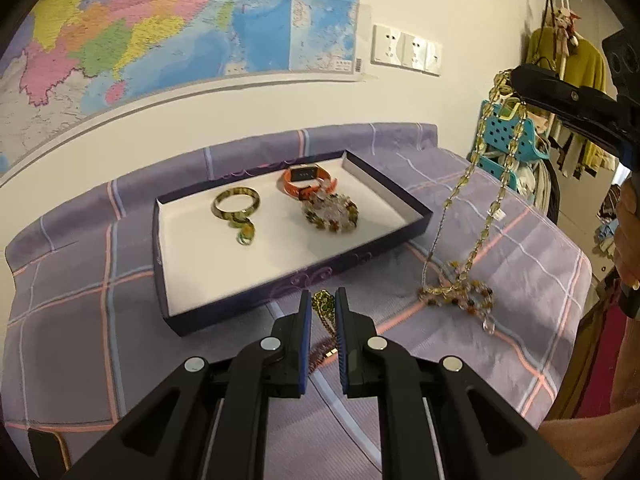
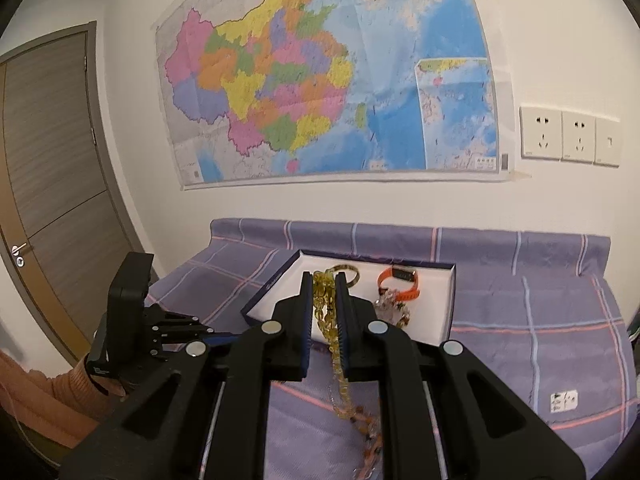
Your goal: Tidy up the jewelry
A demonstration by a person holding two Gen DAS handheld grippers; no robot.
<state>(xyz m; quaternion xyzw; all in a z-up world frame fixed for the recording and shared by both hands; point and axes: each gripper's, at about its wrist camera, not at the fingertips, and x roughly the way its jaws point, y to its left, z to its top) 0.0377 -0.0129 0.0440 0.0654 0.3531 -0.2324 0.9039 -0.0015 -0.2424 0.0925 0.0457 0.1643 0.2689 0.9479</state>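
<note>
Right tongs [image 2: 324, 292] pinch a long yellow bead necklace [image 1: 486, 184]; left tongs [image 1: 323, 304] straddle green beads [image 1: 323, 303], slightly spread.

We note a white wall [image 2: 520, 40] carrying a large coloured map [image 2: 320, 80], with three white socket plates [image 2: 568, 136] to its right. A grey-brown door [image 2: 52, 152] with a metal handle [image 2: 18, 249] stands at the left. The worktop [image 2: 540, 304] is covered in purple checked cloth. Garments [image 1: 568, 54] hang at the far right above a turquoise perforated rack [image 1: 508, 132].
</note>
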